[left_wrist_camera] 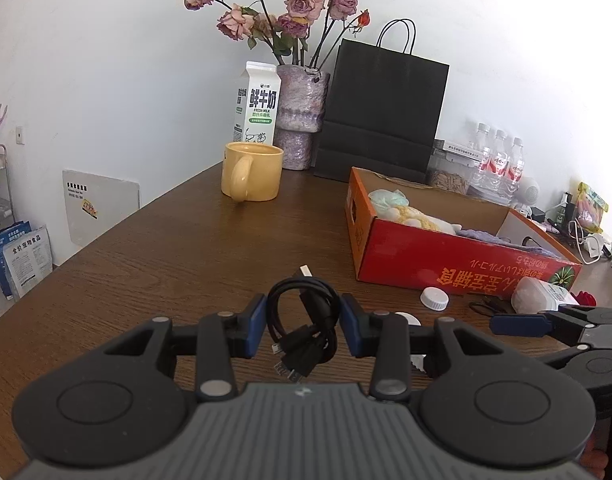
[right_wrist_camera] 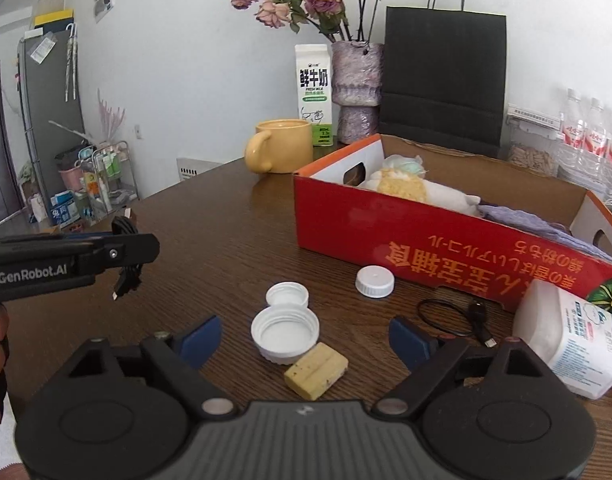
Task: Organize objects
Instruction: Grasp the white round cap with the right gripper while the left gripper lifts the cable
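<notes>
2 grippers work over a brown table (right_wrist_camera: 210,216). The left gripper (left_wrist_camera: 302,328) has its blue pads (left_wrist_camera: 254,326) pinched on a coiled black cable (left_wrist_camera: 306,326), held clear of the tabletop; in the right wrist view the bundle (right_wrist_camera: 126,256) dangles with a plug hanging below. The right gripper (right_wrist_camera: 304,338) has its jaws spread wide, gripping nothing, low over 2 open white lids (right_wrist_camera: 285,330) and a yellow block (right_wrist_camera: 315,370) that touches the larger lid. A third white cap (right_wrist_camera: 374,281) lies just beside the red box (right_wrist_camera: 425,240), which holds soft cloth items. A thin black cord (right_wrist_camera: 453,318) lies between that cap and a white tub (right_wrist_camera: 569,340), apparently lying on its side. Behind stand a yellow mug (right_wrist_camera: 282,146), milk carton (right_wrist_camera: 313,94), vase (right_wrist_camera: 355,88) and black bag (right_wrist_camera: 441,76).
</notes>
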`<state>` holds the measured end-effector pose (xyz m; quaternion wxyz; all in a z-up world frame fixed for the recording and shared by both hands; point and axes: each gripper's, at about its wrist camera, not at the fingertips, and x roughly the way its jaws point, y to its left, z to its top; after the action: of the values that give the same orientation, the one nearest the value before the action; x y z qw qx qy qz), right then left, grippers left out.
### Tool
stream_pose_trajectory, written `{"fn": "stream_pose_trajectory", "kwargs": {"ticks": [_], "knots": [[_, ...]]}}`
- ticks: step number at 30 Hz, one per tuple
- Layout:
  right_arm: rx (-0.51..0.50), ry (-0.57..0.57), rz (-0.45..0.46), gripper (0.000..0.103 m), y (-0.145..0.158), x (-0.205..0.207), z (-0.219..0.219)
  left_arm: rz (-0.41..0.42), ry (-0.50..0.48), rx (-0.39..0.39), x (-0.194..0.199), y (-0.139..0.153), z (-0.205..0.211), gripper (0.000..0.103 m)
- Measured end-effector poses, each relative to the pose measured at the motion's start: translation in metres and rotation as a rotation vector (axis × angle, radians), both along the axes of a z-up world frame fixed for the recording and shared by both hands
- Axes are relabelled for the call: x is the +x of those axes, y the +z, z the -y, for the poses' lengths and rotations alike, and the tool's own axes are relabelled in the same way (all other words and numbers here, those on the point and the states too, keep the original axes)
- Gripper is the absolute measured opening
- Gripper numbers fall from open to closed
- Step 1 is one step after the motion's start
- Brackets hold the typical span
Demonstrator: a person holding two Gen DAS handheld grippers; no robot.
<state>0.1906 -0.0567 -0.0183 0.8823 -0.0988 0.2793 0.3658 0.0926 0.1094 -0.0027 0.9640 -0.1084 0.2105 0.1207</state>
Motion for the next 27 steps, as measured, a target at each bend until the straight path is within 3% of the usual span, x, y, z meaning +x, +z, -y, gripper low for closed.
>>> {"fn": "stream_pose_trajectory", "kwargs": {"ticks": [6, 9, 11, 27], "knots": [[-0.049, 0.025, -0.006, 0.083, -0.007, 0.002, -0.019, 0.004, 0.003, -0.009, -0.001, -0.001, -0.004, 0.040], [-0.059, 0.033, -0.021, 0.066, -0.010, 0.004, -0.022, 0.003, 0.001, -0.015, -0.001, -0.002, -0.005, 0.040], [-0.047, 0.032, -0.024, 0.040, -0.010, 0.005, -0.021, 0.000, -0.001, -0.016, 0.000, -0.003, -0.005, 0.040], [0.104, -0.036, 0.022, 0.039, 0.014, 0.017, 0.021, 0.007, -0.013, 0.027, 0.009, 0.013, 0.015, 0.040]]}}
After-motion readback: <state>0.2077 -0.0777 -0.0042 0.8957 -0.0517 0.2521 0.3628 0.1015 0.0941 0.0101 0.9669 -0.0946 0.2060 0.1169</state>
